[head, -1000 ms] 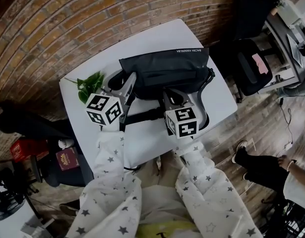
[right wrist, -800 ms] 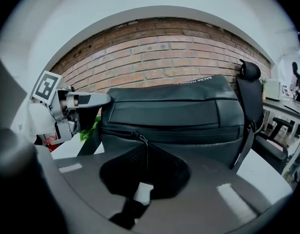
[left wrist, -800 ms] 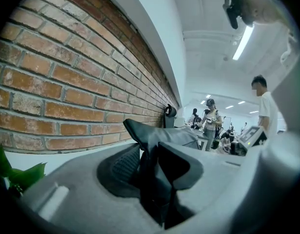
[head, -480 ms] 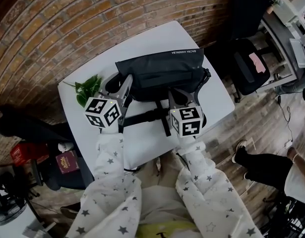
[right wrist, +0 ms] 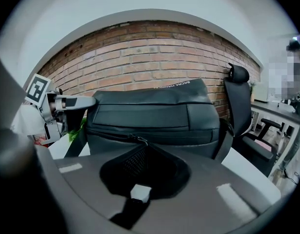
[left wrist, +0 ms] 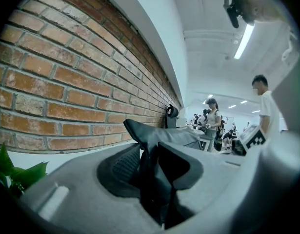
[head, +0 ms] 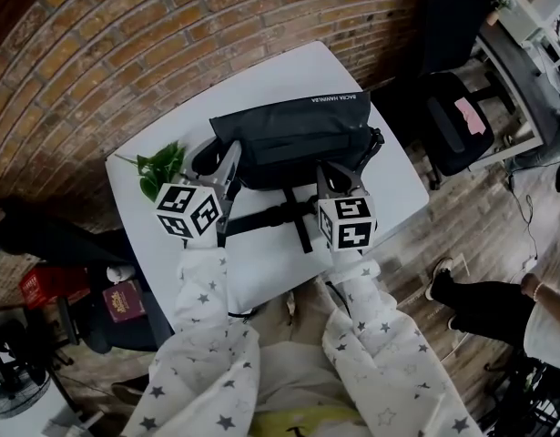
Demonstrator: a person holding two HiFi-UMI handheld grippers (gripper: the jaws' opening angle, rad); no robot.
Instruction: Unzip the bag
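Observation:
A black bag (head: pixel 289 135) lies on the white table (head: pixel 261 267) against a brick wall. My left gripper (head: pixel 231 158) is at the bag's left end, shut on a fold of the bag's fabric (left wrist: pixel 154 145), which fills the space between its jaws. My right gripper (head: pixel 332 173) is at the bag's front, right of the middle. In the right gripper view its jaws are closing on the zipper pull (right wrist: pixel 138 140), right at their tips, and the zipper line runs left and right along the bag (right wrist: pixel 150 111). A black strap (head: pixel 270 217) lies in front of the bag.
Green plant leaves (head: pixel 163 164) sit at the table's left edge, beside my left gripper. A black office chair (head: pixel 453 107) stands to the right of the table. A seated person's legs (head: pixel 480 303) show at the lower right. Red items (head: pixel 43 285) lie on the floor at the left.
My right gripper has edged a little to the right along the bag's front. My left gripper keeps its hold on the bag's left end.

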